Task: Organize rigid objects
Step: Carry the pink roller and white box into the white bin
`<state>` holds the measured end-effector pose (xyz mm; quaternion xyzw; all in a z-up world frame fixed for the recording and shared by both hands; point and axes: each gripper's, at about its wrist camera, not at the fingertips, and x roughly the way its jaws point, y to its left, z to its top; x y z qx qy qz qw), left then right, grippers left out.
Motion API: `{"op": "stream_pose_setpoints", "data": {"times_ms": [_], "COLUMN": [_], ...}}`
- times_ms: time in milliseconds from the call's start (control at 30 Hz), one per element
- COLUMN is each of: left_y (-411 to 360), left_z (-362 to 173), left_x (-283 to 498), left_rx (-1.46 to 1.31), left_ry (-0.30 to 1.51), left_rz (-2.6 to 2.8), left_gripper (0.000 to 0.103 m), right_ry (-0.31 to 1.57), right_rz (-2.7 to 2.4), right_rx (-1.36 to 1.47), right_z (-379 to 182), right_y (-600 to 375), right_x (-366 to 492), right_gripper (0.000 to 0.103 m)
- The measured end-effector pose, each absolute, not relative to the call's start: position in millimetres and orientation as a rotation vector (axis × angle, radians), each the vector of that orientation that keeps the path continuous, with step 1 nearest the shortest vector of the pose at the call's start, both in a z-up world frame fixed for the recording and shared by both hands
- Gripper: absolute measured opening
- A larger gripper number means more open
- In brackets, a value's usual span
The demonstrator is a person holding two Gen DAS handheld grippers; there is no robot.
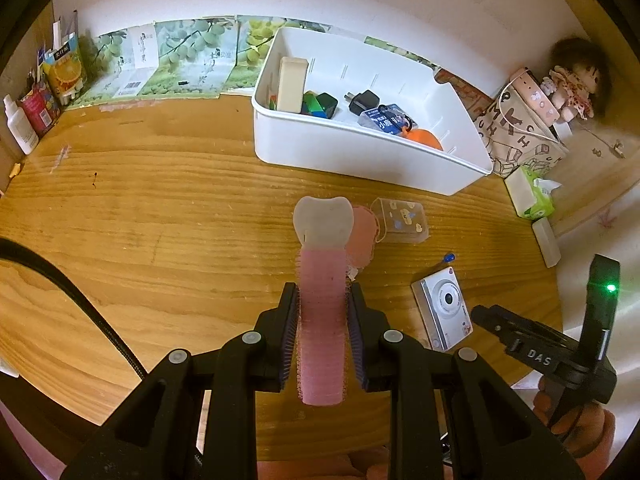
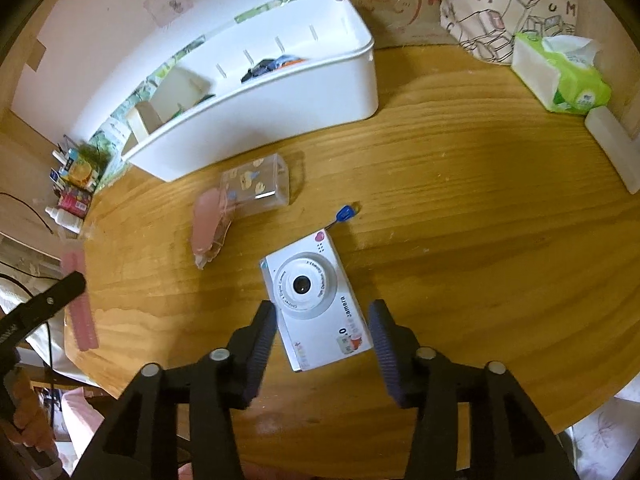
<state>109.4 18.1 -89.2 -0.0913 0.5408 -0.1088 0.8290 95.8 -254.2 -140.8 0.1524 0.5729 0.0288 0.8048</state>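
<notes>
My left gripper (image 1: 322, 300) is shut on a pink hair roller (image 1: 322, 320) with a whitish clip at its tip, held above the wooden table (image 1: 160, 208). The roller also shows at the left of the right wrist view (image 2: 80, 312). My right gripper (image 2: 322, 320) is open, its fingers on either side of a white toy camera (image 2: 316, 304) lying on the table; the camera also shows in the left wrist view (image 1: 442, 308). A white bin (image 1: 360, 152) holding several small items stands behind. A pink object (image 2: 208, 224) and a clear plastic box (image 2: 256, 188) lie in front of the bin.
A small blue pin (image 2: 346, 213) lies by the camera. A tissue pack (image 2: 560, 76) and a printed bag (image 2: 504, 8) stand at the back right. Bottles and packets (image 1: 40, 96) line the left wall. A doll (image 1: 576, 80) sits at the far right.
</notes>
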Motion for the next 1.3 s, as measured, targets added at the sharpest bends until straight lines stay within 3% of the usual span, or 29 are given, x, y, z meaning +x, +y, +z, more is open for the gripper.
{"op": "stream_pose_setpoints", "data": {"times_ms": [300, 767, 900, 1300], "left_y": [23, 29, 29, 25], "left_z": [-88, -75, -70, -65], "left_x": [111, 124, 125, 119], "left_rx": [-0.193, -0.235, -0.25, -0.24], "left_ry": [1.144, 1.049, 1.015, 0.986], "left_rz": [-0.24, -0.339, -0.378, -0.394], "left_gripper": [0.025, 0.025, 0.025, 0.025], "right_ry": [1.314, 1.4, 1.413, 1.404], "right_rz": [0.052, 0.0, 0.006, 0.025], "right_rx": [0.278, 0.191, 0.159, 0.085], "right_z": [-163, -180, -182, -181], "right_y": [-239, -230, -221, -207], "right_x": [112, 131, 134, 129], "right_gripper": [0.073, 0.073, 0.066, 0.06]}}
